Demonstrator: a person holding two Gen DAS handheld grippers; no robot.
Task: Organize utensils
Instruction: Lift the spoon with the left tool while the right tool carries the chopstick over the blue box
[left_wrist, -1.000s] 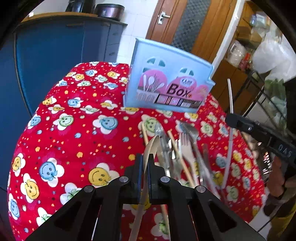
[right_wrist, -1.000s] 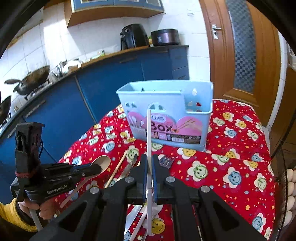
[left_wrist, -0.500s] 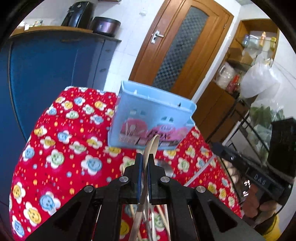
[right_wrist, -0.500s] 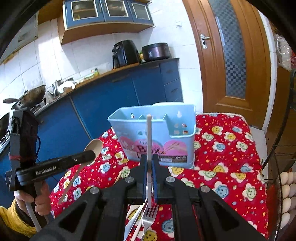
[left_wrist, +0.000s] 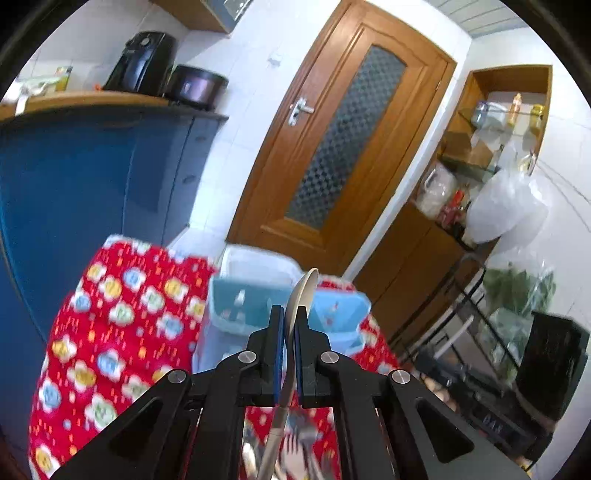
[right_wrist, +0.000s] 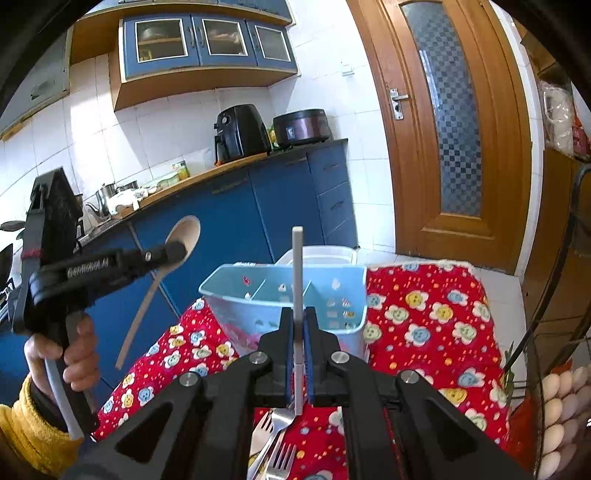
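Observation:
A light blue utensil box (right_wrist: 288, 295) with compartments stands on the red flowered cloth (right_wrist: 436, 325); it also shows in the left wrist view (left_wrist: 240, 310). My left gripper (left_wrist: 290, 325) is shut on a wooden spoon (left_wrist: 304, 291), bowl up, held above the table near the box; the spoon also shows in the right wrist view (right_wrist: 184, 236). My right gripper (right_wrist: 297, 328) is shut on a white-handled fork (right_wrist: 297, 266), handle up, just in front of the box. More forks (right_wrist: 277, 443) lie on the cloth below.
Blue kitchen cabinets (right_wrist: 258, 206) stand behind the table with an air fryer (right_wrist: 240, 131) and a cooker (right_wrist: 301, 127) on top. A wooden door (right_wrist: 454, 129) is at the right. A wire rack with eggs (right_wrist: 561, 406) stands at the right edge.
Both grippers have risen with their utensils and tilted upward. The box now sits lower in both views and its open top shows.

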